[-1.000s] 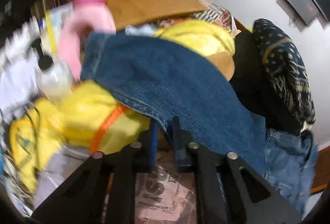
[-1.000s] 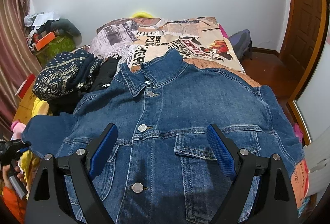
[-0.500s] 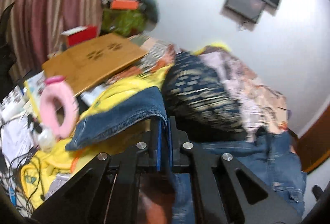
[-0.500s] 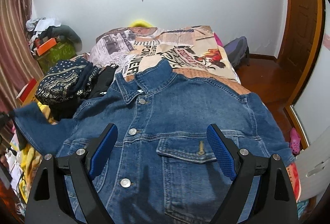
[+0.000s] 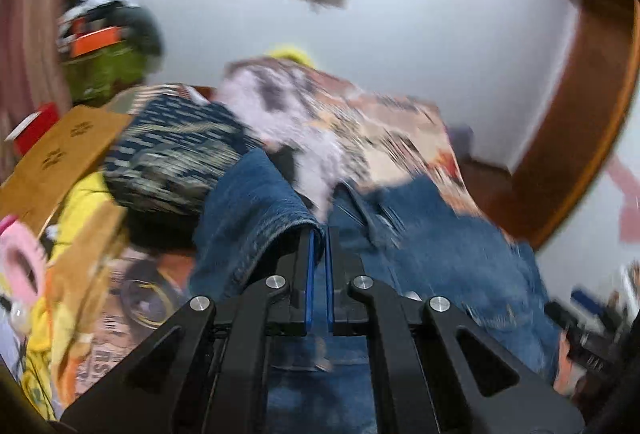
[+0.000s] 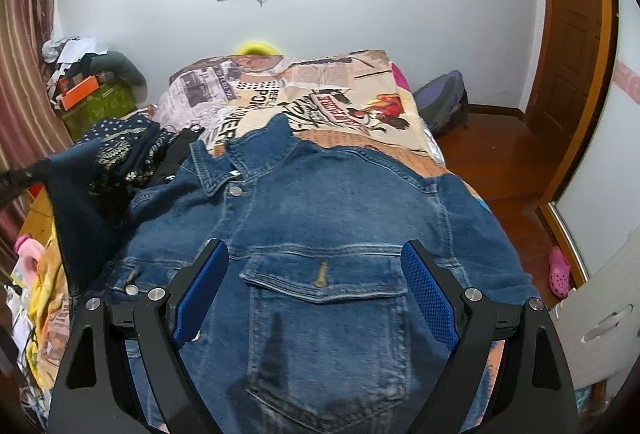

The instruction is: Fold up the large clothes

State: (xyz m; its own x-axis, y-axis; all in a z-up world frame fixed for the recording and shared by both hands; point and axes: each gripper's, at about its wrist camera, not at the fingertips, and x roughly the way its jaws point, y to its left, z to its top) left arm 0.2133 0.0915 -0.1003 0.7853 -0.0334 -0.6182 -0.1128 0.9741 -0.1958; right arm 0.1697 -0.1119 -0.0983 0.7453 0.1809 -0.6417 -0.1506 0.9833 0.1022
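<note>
The left wrist view is smeared by motion blur, so the bedspread print and the wall screens cannot be read there. The left gripper (image 5: 318, 234) has its blue pads pressed together on the cuff edge of the blue denim jacket's (image 6: 320, 218) sleeve (image 5: 256, 218), which hangs lifted off the bed. In the right wrist view that raised sleeve (image 6: 76, 202) hides part of the dark patterned cloth bundle (image 6: 120, 142) behind it, and the left gripper shows only as a dark shape cut off at the frame's left edge. The jacket lies front-up, buttoned, collar toward the wall, on the bed's newspaper-print cover (image 6: 320, 94); partial letters "POW" and "WER" are legible, the rest too small. The right gripper (image 6: 314, 294) hovers over the chest pocket (image 6: 324, 274), fingers wide apart with nothing between them. Clutter crowds the bed's left edge; bare wooden floor (image 6: 500, 154) lies open on the right. The jacket's hem is hidden below the gripper frame.
</note>
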